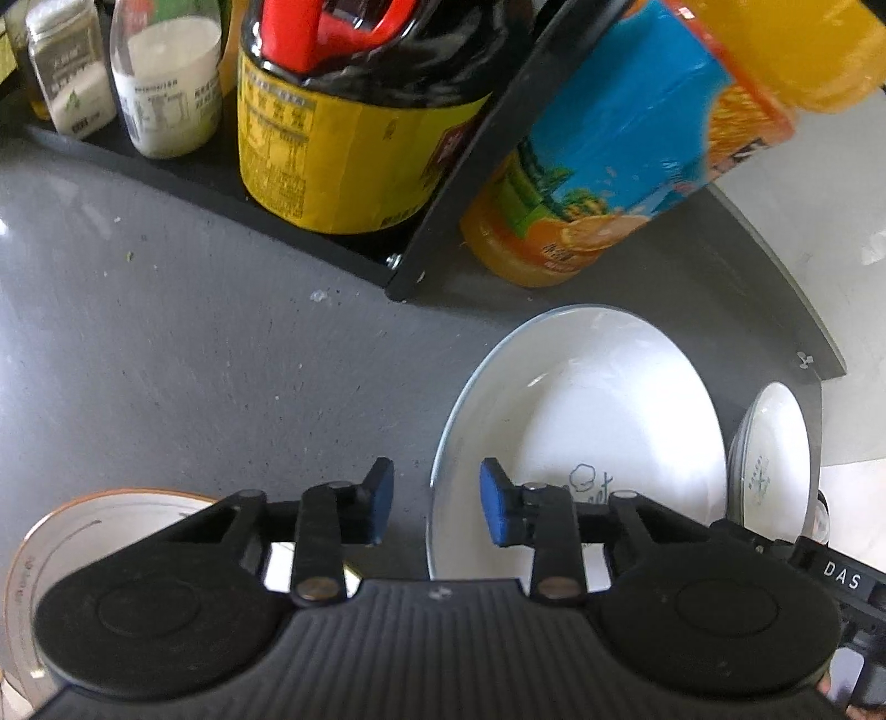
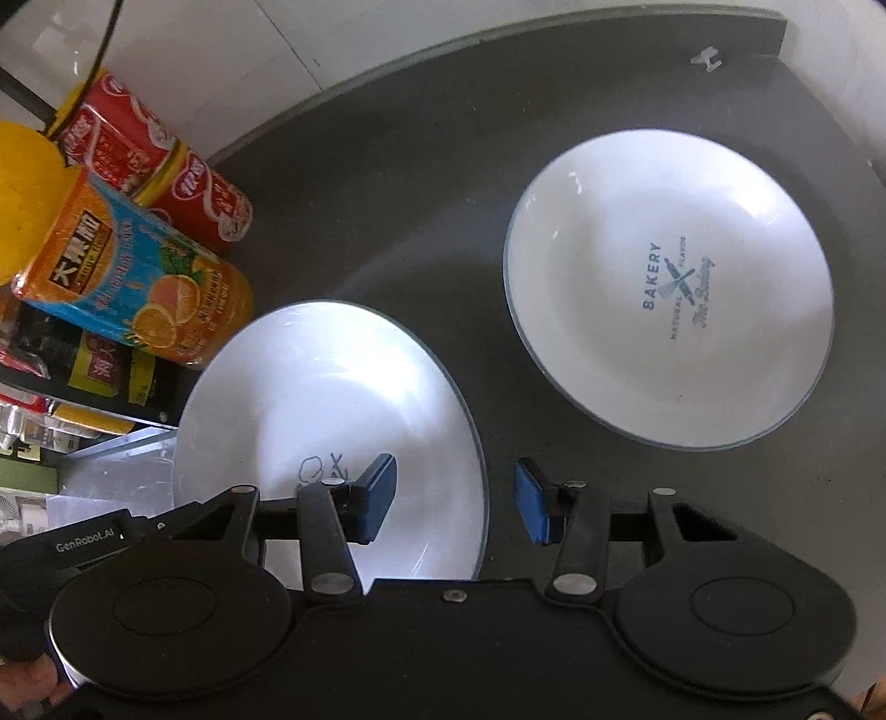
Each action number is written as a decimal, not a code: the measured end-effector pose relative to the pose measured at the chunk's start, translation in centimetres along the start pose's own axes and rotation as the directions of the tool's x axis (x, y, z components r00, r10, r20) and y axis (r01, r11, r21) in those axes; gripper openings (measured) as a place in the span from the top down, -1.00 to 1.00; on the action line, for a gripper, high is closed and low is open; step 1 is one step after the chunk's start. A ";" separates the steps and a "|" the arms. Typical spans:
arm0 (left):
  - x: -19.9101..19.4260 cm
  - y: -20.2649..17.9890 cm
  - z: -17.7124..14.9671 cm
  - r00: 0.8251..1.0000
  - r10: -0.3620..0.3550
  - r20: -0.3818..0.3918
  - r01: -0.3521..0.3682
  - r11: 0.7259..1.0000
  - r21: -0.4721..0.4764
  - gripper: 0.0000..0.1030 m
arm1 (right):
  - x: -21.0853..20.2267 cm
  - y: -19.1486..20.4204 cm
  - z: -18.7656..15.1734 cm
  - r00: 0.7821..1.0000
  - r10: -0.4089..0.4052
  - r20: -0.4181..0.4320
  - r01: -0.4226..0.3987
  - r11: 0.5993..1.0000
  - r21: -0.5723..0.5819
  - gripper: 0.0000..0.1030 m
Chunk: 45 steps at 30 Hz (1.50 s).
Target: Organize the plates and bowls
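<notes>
A white plate with a chef-hat print (image 1: pixel 587 421) (image 2: pixel 326 410) lies on the dark grey table. My left gripper (image 1: pixel 437 507) is open, its jaws straddling that plate's left rim. My right gripper (image 2: pixel 457 498) is open, its jaws straddling the same plate's right rim. A second white plate printed "BAKERY" (image 2: pixel 670 288) (image 1: pixel 775 459) lies further right, apart from both grippers. An orange-rimmed white dish (image 1: pixel 83 531) sits at the lower left in the left wrist view, partly hidden by the gripper body.
A black rack (image 1: pixel 310 221) holds a dark sauce bottle (image 1: pixel 343 122) and white-filled jars (image 1: pixel 166 83). An orange juice bottle (image 1: pixel 626 144) (image 2: pixel 127 266) stands by the plate, with a red can (image 2: pixel 160 171) behind it. The table edge (image 2: pixel 498 33) curves beyond the plates.
</notes>
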<state>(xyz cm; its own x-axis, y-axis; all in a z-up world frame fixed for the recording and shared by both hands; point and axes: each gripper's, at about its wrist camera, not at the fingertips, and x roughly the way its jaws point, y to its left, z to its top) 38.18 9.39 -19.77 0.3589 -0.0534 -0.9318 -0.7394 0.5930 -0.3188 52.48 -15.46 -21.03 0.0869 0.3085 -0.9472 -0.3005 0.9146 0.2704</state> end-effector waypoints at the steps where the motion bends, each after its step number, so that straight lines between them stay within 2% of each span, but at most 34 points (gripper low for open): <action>1: 0.1 0.0 0.0 1.000 0.001 -0.002 -0.001 1.000 -0.004 0.43 | 0.1 0.0 0.0 1.000 -0.003 -0.003 0.003 1.000 0.000 0.10; 4: 0.6 0.1 0.0 1.000 0.000 -0.009 -0.001 1.000 -0.009 0.55 | 0.4 0.2 0.0 1.000 -0.008 -0.015 0.008 1.000 -0.003 0.17; 11: 1.3 0.5 -0.2 1.000 -0.024 -0.009 0.024 0.999 -0.036 0.65 | 1.7 0.9 0.1 0.999 -0.017 -0.034 0.018 1.000 0.007 0.46; 13: 1.2 0.6 -0.3 0.999 -0.038 -0.010 0.038 0.998 -0.043 0.75 | 1.7 0.9 0.0 0.999 -0.024 -0.026 0.024 1.000 -0.001 0.49; 17: 1.0 0.3 -0.5 1.000 -0.024 -0.002 0.024 1.000 -0.015 0.76 | 1.5 0.4 -0.1 1.000 -0.026 -0.011 0.026 1.000 0.010 0.68; 23: -0.4 -0.2 -0.5 0.999 -0.032 0.028 0.031 0.999 0.021 0.77 | -0.1 -0.1 -0.7 0.998 0.017 0.058 -0.017 1.000 0.009 0.79; 30: -2.1 0.2 -0.6 0.998 -0.044 0.054 0.042 0.998 0.037 0.77 | -1.8 -0.6 -1.8 0.993 0.053 0.108 -0.053 0.999 -0.005 0.85; 45: -6.3 2.2 -1.1 0.992 -0.085 0.092 0.080 0.995 0.051 0.86 | -5.3 2.1 -4.1 0.971 0.107 0.215 -0.089 0.992 -0.090 0.87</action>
<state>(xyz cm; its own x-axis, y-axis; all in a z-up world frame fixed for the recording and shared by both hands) 33.67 10.19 -14.84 0.4712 -0.0291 -0.8815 -0.6784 0.6268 -0.3833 47.55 -16.27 -16.18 0.2566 0.4534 -0.8536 -0.3912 0.8563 0.3372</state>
